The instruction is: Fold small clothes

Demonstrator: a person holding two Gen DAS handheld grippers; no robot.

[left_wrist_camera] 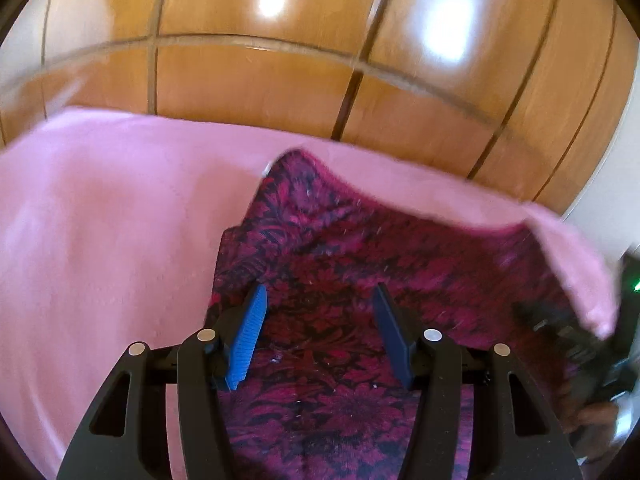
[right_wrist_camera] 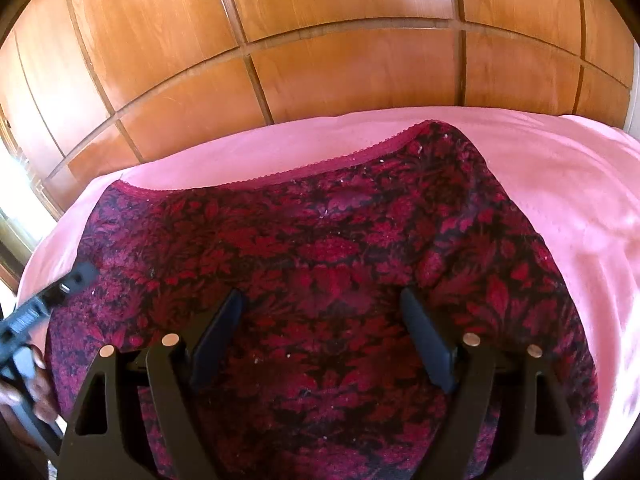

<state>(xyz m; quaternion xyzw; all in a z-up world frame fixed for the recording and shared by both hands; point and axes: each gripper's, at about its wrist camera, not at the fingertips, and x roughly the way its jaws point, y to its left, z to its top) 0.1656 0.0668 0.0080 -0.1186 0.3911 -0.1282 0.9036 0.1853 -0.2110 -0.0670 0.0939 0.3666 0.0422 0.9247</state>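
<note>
- The dark red flowered garment (right_wrist_camera: 320,264) lay spread on a pink cloth (right_wrist_camera: 560,184), its lace edge toward the wooden panels (right_wrist_camera: 320,20).
- Left gripper (left_wrist_camera: 320,336) – fingers apart, nothing between them.
- Right gripper (right_wrist_camera: 320,340) – fingers wide apart over the garment, gripping nothing.

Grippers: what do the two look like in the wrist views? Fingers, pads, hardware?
Both are matte black linkage frames with triangular cutouts and round metal pivot pins. The left gripper has one ribbed blue pad and one dark pad. The right gripper shows dark pads on both fingers. No cables or sleeves visible.
</note>
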